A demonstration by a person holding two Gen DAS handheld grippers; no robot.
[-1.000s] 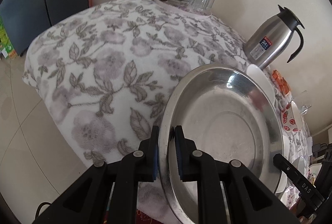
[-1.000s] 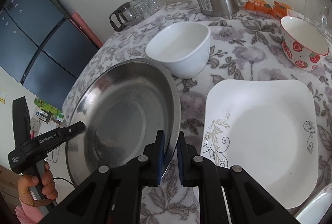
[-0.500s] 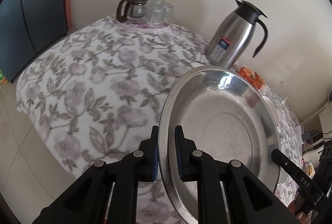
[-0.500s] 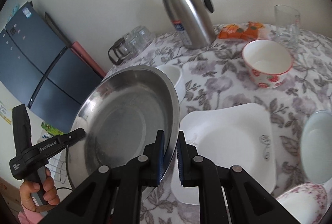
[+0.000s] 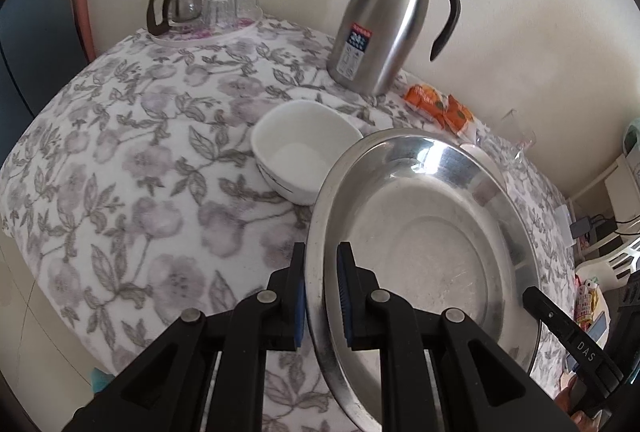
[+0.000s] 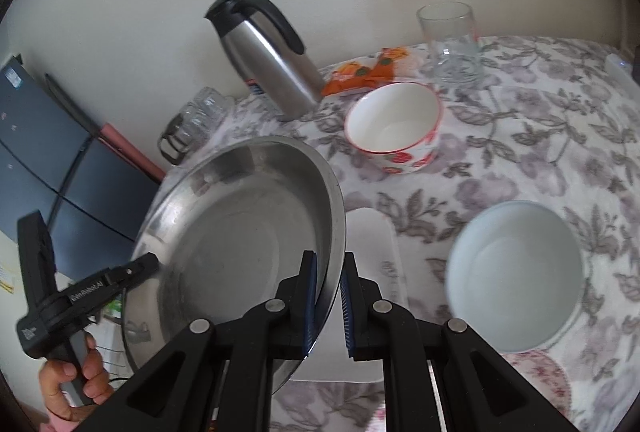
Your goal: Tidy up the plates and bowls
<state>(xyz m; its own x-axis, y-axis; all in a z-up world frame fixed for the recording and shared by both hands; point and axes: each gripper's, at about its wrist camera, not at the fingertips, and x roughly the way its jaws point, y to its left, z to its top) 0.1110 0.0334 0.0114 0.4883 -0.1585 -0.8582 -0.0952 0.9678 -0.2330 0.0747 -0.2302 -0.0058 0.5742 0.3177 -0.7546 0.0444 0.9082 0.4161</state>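
A large steel plate hangs above the floral table, held by both grippers at opposite rims. My left gripper is shut on its left rim. My right gripper is shut on its right rim. In the left wrist view a white square bowl sits just beyond the plate. The right wrist view shows a strawberry bowl, a pale blue bowl and a white square plate, which the steel plate partly hides.
A steel thermos jug stands by the wall, orange snack packets beside it. A glass pot and upturned glasses rest on a tray at the far corner. A tall glass stands at the back. A pink-patterned dish lies near the front.
Both grippers have carried the steel plate rightward over the table and a little higher. The square white plate now lies mostly under it, and the white square bowl has come into the left view.
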